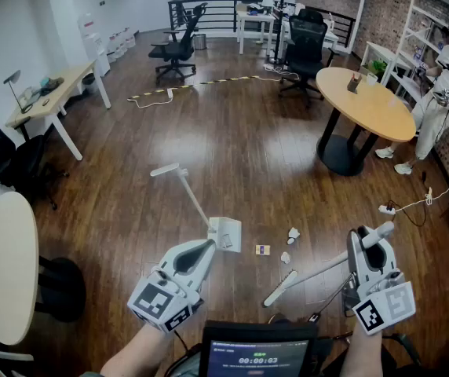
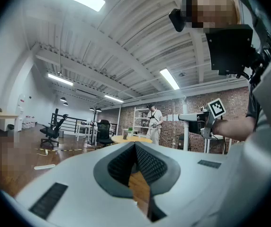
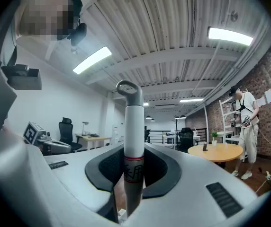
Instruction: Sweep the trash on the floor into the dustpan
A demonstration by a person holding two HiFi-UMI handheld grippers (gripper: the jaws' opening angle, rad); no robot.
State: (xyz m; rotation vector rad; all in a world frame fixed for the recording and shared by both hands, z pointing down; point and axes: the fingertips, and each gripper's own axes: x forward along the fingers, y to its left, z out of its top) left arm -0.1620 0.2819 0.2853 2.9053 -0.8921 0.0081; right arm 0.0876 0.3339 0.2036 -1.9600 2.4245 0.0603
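A white long-handled dustpan [image 1: 224, 233] stands on the wooden floor, its handle leaning away to the upper left. My left gripper [image 1: 209, 247] has its tip right beside the pan. In the left gripper view its jaws [image 2: 136, 146] are shut, and only floor shows between the pads. My right gripper [image 1: 366, 240] is shut on the white broom handle [image 3: 133, 141], which rises between the pads to a ring at the top. The broom [image 1: 311, 274] slants down to the left, and its brush head [image 1: 279, 290] rests on the floor. Two white paper scraps [image 1: 293, 232] and a small yellow card [image 1: 263, 250] lie between pan and brush.
A round wooden table [image 1: 370, 104] stands at the right, with a person [image 1: 443, 93] beyond it by the shelves. A power strip and cable [image 1: 389, 208] lie near my right gripper. A pale round table [image 1: 3, 269] is at the left, a screen [image 1: 260, 353] below, and office chairs [image 1: 176, 49] far back.
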